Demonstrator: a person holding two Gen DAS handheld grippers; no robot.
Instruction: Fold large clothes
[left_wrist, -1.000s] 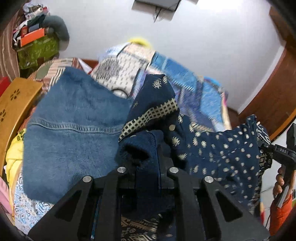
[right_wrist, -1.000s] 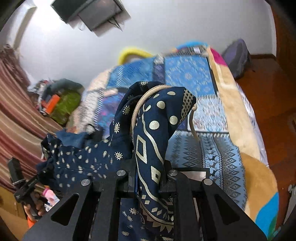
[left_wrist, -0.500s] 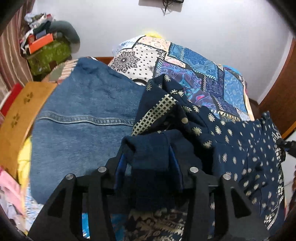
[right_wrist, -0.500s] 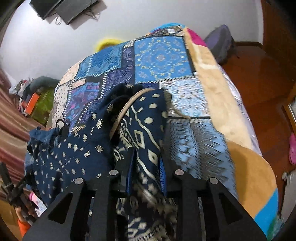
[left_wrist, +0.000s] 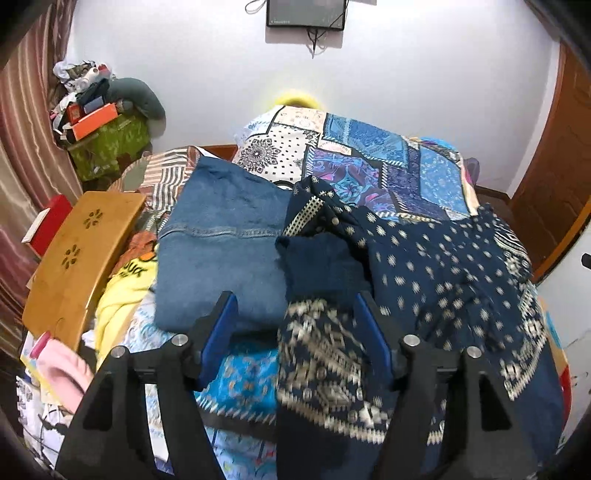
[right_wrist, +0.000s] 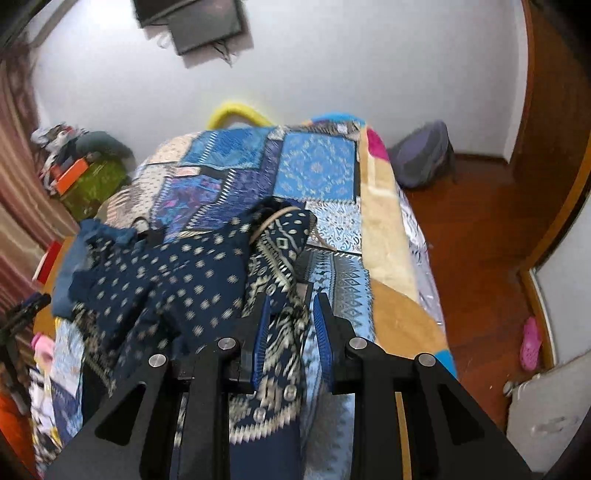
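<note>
Garment (left_wrist: 443, 273) lies heaped across the bed's (left_wrist: 369, 155) near end, long axis left-to-right between my tools: left tool (left_wrist: 295, 332) just sprung open, right tool (right_wrist: 291, 325) slackened, fabric loose between.

Navy printed garment (left_wrist: 443, 273): its patterned hem is smearing with blur near the lens, and its lower edge is running out past the bottom of both wrist views.
Bed (right_wrist: 317, 173): the garment and the folded jeans (left_wrist: 221, 251) are covering much of the patchwork cover.
Left-side clutter (left_wrist: 92, 110): too small to tell apart.
Wall screen (left_wrist: 306, 13): being cut by the top edge.
</note>
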